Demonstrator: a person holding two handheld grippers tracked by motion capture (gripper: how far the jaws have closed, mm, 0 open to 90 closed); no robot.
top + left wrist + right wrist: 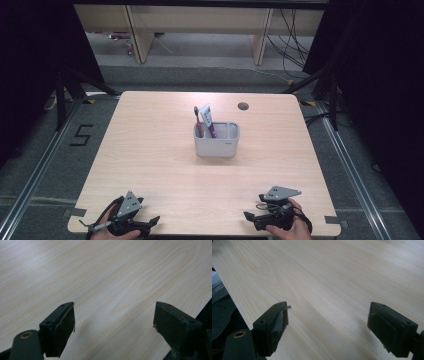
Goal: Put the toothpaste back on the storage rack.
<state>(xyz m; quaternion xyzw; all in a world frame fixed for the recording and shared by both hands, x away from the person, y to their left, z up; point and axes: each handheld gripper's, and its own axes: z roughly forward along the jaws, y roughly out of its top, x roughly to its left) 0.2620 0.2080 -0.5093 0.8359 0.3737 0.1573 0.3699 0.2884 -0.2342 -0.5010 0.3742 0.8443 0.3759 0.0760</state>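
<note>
The grey holder [217,140], containing a toothbrush [198,120] and a toothpaste tube [206,118], stands at the centre of the surface [150,150]. The left hand-held gripper [150,222] and right hand-held gripper [248,217] rest near the front edge, well apart from the holder, jaws spread wide and empty.

Occluded, cropped and unresolved areas

In the high view, the lower parts of the toothbrush [197,121] and the toothpaste tube [207,120] are hidden inside the grey holder [216,140]; print on the tube is too small to read, and the contents of the holder's right compartments cannot be determined. Both hands are cut off by the bottom edge: the left hand [120,231] and right hand [289,227] partly cover the left tool [150,222] and right tool [250,218]. In both gripper views, jaw bases are cropped at the bottom edge, and the surface [105,277] blurs with distance.
</note>
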